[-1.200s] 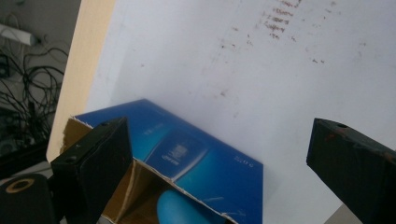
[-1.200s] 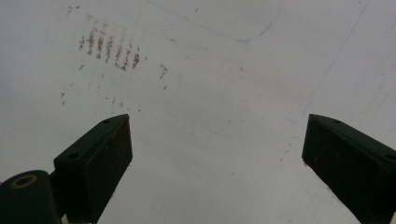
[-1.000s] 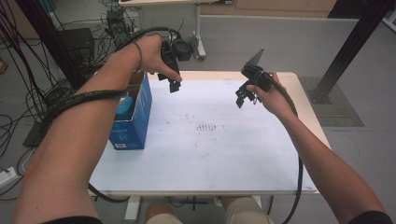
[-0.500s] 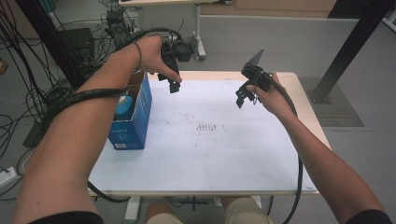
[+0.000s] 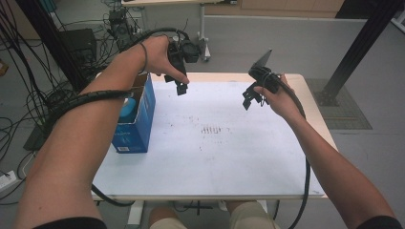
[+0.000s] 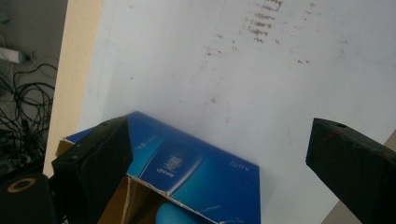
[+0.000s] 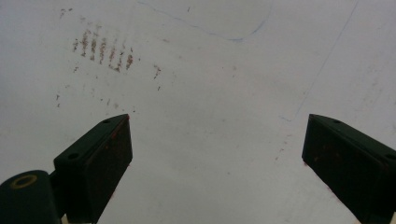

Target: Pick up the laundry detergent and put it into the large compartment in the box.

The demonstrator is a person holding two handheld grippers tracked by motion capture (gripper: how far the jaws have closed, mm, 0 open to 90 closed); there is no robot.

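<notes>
1. Blue cardboard box [image 5: 136,121] stands at the table's [image 5: 239,162] left edge, top flaps open, a pale blue item inside.
2. Long axis runs along that edge, front to back; opening faces up.
3. Judged light, thin-walled, crushable; best hold is across the two long side walls, below the flaps.
4. Left hand-held gripper [image 5: 180,88] hovers just beside the box's far end, jaws spread, empty.
5. Right hand-held gripper [image 5: 249,99] hangs well apart over the far right, jaws spread, empty.

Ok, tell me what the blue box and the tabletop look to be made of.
Blue box: seemingly cardboard with a glossy printed skin; its torn open flap shows brown board in the left gripper view. Tabletop: smooth matte white sheet, scuffed with reddish marks, probably laminate or paper over a pale wood-look edge.
</notes>
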